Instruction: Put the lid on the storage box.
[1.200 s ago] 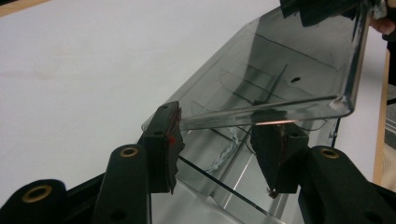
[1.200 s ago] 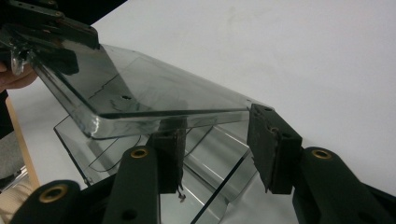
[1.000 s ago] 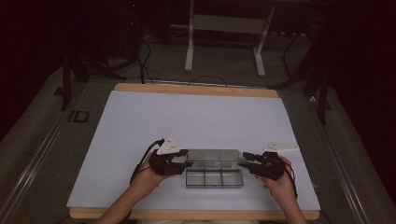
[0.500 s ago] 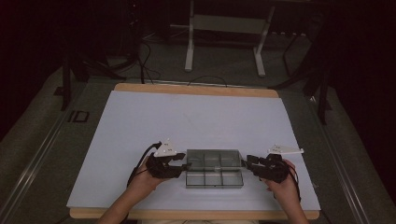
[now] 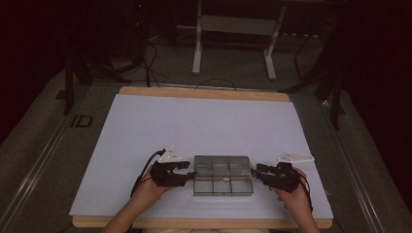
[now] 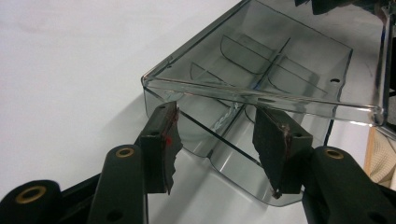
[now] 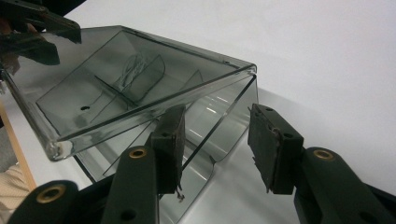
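Observation:
A smoky clear plastic compartment box lies near the front edge of the white table, with several empty cells showing through its lid. My left gripper is at its left end and my right gripper at its right end. In the left gripper view the lid stands slightly raised over the base, and the left gripper straddles the base's end tab; its jaws have just been opening, pads not pressing. In the right gripper view the right gripper flanks the other end of the box, with a gap beside one pad.
The table's wooden front edge runs just behind the hands. Beyond the far edge a white metal stand and cables sit on the dark floor. The person's forearms enter from the bottom.
Both hands keep their places at the two ends of the box. The box top looked paler a second ago; its dark cells now show plainly.

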The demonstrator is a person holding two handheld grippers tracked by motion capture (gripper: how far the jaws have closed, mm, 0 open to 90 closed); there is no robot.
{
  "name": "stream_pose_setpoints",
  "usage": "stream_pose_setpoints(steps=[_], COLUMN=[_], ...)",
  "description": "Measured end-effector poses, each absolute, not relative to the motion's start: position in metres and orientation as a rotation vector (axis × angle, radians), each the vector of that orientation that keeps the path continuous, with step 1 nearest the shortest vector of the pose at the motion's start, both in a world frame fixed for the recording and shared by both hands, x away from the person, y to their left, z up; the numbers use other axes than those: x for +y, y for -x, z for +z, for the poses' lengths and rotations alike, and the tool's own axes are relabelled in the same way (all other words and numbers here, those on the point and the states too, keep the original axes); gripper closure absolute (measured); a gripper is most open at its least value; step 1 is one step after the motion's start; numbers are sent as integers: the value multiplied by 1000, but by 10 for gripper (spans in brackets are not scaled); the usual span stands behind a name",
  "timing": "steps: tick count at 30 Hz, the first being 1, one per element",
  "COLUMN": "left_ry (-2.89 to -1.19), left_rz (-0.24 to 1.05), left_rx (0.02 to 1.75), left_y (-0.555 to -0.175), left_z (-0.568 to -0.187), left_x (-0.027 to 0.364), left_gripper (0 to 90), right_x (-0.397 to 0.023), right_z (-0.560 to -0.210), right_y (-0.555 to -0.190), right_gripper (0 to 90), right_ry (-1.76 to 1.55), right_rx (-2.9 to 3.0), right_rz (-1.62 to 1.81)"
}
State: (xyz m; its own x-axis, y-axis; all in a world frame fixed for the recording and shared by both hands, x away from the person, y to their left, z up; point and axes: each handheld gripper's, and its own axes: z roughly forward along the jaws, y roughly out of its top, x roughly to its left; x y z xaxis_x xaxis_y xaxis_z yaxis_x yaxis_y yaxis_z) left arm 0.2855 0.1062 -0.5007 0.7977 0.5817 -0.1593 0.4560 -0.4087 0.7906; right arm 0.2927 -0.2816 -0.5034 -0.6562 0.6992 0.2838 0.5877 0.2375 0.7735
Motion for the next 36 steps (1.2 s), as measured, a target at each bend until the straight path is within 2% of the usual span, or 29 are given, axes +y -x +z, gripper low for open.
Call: stream_pose_setpoints(steps=[36], left_ry=[-2113], left_rz=[141], left_rx=[815], left_y=[-285], left_z=[-513], left_x=[108], left_gripper=[505], right_x=[-285], right_z=[-513], right_y=[-289], right_gripper=[546], right_ry=[-1269], right_rx=[2389], right_rz=[1320])
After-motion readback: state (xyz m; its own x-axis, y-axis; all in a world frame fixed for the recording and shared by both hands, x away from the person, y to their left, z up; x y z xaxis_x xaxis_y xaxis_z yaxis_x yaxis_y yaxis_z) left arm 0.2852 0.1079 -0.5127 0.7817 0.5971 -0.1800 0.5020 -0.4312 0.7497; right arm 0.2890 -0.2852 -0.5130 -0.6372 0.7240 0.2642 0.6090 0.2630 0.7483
